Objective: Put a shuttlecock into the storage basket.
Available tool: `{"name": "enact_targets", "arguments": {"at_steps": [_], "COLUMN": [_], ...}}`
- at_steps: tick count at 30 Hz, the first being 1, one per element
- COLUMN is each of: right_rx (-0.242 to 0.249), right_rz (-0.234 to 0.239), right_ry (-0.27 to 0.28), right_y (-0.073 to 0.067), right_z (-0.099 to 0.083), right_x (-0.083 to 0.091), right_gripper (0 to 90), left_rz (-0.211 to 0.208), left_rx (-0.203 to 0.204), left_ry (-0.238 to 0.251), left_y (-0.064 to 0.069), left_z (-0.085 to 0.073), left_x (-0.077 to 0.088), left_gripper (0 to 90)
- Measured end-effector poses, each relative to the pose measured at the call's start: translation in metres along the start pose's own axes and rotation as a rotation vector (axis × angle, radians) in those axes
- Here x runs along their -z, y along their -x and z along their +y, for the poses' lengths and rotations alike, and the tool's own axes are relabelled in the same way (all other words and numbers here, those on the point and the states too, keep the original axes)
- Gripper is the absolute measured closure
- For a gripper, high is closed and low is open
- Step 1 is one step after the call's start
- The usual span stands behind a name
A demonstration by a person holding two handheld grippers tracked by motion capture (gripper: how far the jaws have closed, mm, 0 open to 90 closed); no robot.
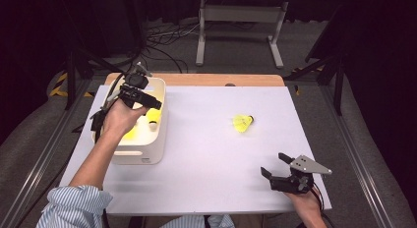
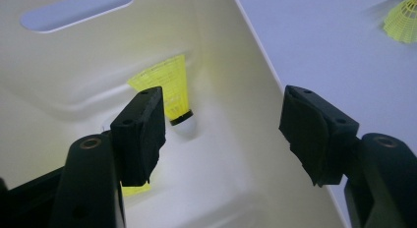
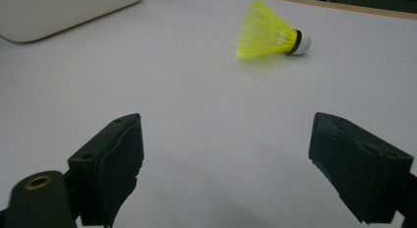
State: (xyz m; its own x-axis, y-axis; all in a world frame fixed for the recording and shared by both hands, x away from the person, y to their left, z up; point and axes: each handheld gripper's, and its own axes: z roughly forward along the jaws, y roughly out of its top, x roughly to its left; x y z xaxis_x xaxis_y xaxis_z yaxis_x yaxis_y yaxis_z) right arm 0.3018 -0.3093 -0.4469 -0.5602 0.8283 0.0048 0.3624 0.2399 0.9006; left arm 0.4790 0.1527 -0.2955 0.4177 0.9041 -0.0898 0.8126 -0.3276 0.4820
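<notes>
A white bin [image 1: 156,139] stands at the table's left. Inside it lie yellow shuttlecocks [image 1: 153,115]; one [image 2: 169,85] rests cork-down against the inner wall [image 2: 246,90], and a second yellow piece [image 2: 135,189] peeks from under one jaw. My left gripper [image 1: 151,104] hovers over the bin's right side, open [image 2: 223,129], with nothing between its pads. Another yellow shuttlecock [image 1: 243,122] lies on its side on the white table, also seen in the two gripper views [image 3: 263,31] [image 2: 401,21]. My right gripper [image 1: 273,164] rests open near the front right edge [image 3: 226,159], well short of that shuttlecock.
The white tabletop [image 1: 206,154] has a wooden strip along its far edge [image 1: 221,79]. A corner of the bin [image 3: 49,12] shows at the upper left of the right gripper view. Beyond the table are floor cables and a white stand [image 1: 241,16].
</notes>
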Motion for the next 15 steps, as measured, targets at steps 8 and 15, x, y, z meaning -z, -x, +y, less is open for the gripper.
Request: {"name": "enact_targets", "arguments": {"at_steps": [8, 15], "right_rx": [-0.007, -0.006], "right_rz": [0.001, 0.004], "right_ry": [0.001, 0.0], "right_y": [0.0, 0.0], "right_z": [0.0, 0.0], "right_x": [0.0, 0.0], "right_gripper": [13.9, 14.1], "left_rz": [-0.018, -0.03], "left_rx": [-0.008, -0.031], "left_ry": [0.018, 0.024], "left_y": [0.008, 0.018], "left_z": [0.004, 0.008], "left_x": [0.002, 0.002], "left_gripper": [34.3, 34.4]}}
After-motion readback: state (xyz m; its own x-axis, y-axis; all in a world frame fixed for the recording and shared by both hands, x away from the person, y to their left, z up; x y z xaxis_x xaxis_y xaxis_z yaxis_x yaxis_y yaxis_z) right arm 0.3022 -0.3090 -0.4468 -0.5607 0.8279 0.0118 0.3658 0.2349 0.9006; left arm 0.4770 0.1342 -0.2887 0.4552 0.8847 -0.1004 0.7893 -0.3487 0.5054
